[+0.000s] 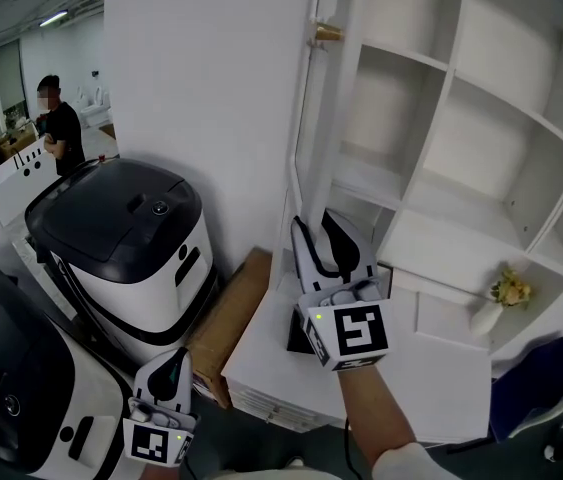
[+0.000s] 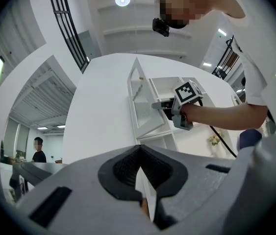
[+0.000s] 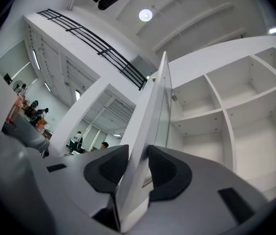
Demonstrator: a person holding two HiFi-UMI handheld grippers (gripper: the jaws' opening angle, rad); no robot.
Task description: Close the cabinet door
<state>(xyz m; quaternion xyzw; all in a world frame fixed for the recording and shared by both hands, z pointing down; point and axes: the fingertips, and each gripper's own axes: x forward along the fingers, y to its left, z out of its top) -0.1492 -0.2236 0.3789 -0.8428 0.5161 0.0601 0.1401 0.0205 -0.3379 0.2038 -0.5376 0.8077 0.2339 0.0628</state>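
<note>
- The door stands open, edge-on at the head view's centre, left of the cabinet shelves.
- The right gripper has its jaws clamped on the door's free edge, low down. Hold that pinch firm and follow the hinge's arc toward the shelves rather than pushing straight.
- The left gripper, at lower left, has its jaws together and empty. Best hold it clear of the swing.

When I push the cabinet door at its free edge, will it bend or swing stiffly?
Probably stiff: the cabinet door has a thick, straight frame. It should pivot easily on the brass hinge. Its glass-like insert may be fragile.
</note>
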